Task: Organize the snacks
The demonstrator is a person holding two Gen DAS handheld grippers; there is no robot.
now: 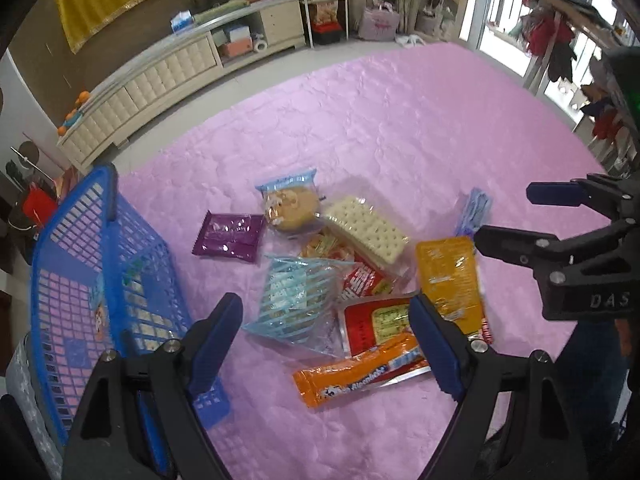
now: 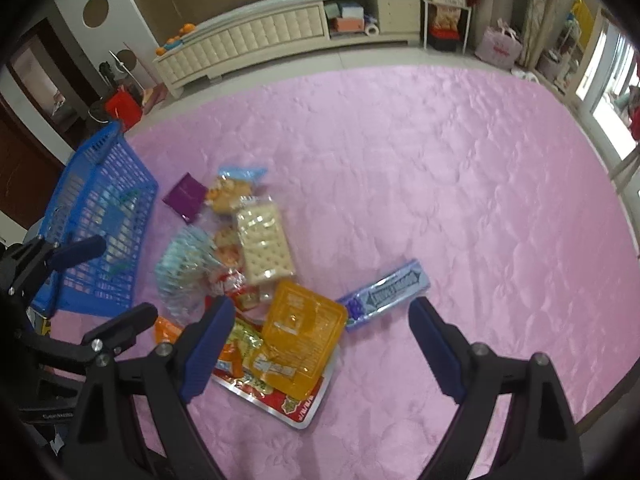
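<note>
A pile of snack packets lies on a pink quilted cover [image 1: 380, 128]: a purple packet [image 1: 229, 237], a round cookie pack [image 1: 289, 205], a white cracker pack [image 1: 366, 232], a light-blue striped bag [image 1: 294, 300], a red packet [image 1: 378, 326], an orange bar [image 1: 360, 380] and a yellow pouch [image 1: 450, 280]. A blue mesh basket [image 1: 92, 280] lies at the left. My left gripper [image 1: 326, 344] is open above the near packets. My right gripper [image 2: 322, 344] is open over the yellow pouch [image 2: 302, 336], with a blue-purple candy bar [image 2: 386, 294] beside it.
A cream low cabinet [image 2: 260, 40] runs along the far wall, with shelves and bags at the back right. The right gripper shows at the right of the left wrist view [image 1: 504, 216]. The pink cover [image 2: 440, 160] stretches wide to the right.
</note>
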